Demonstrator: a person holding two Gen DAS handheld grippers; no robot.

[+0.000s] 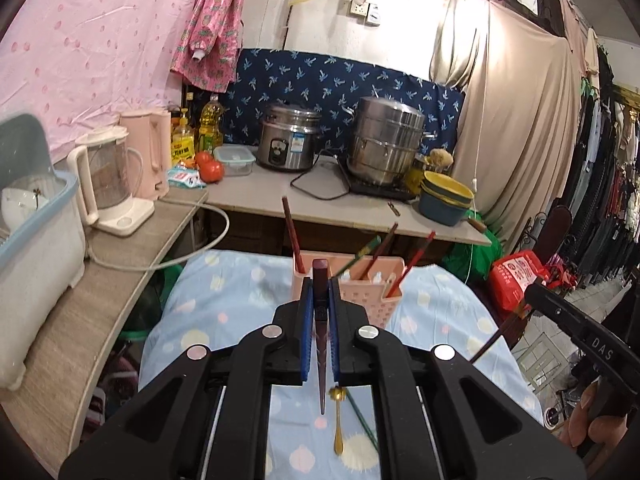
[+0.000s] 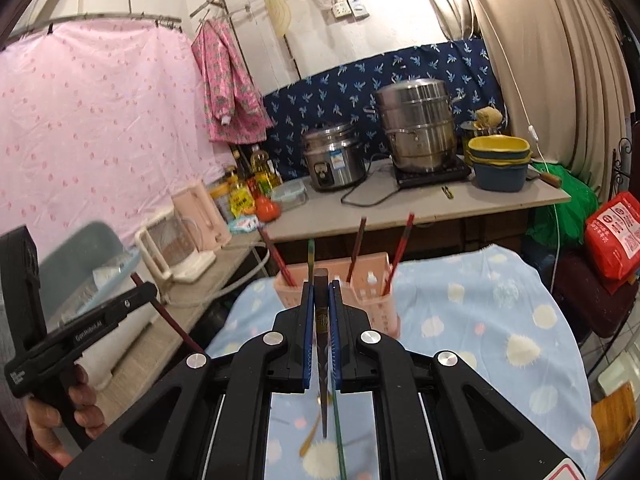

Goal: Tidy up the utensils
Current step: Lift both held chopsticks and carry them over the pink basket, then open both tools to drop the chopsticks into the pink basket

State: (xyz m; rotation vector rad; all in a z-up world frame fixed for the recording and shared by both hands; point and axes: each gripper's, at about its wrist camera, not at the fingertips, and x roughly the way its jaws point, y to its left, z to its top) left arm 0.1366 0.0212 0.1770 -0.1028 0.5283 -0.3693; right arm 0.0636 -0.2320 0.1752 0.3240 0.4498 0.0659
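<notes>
Two claws, left claw (image 1: 321,280) and right claw (image 2: 320,286), each clench a dark chopstick before the pink holder (image 1: 360,280).

chopsticks (image 1: 320,320): 7 | holder (image 1: 372,284): 1 | spoon (image 1: 338,420): 1 | tomatoes (image 1: 210,168): 2

Pink sheet (image 1: 80,40), blue floral cloth (image 1: 340,80), beige curtain (image 1: 520,120) around wooden counter (image 1: 248,196).

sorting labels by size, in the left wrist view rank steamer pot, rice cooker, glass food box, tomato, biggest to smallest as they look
1. steamer pot
2. rice cooker
3. glass food box
4. tomato

All sit at similar distance, so the order seems safe.
</notes>
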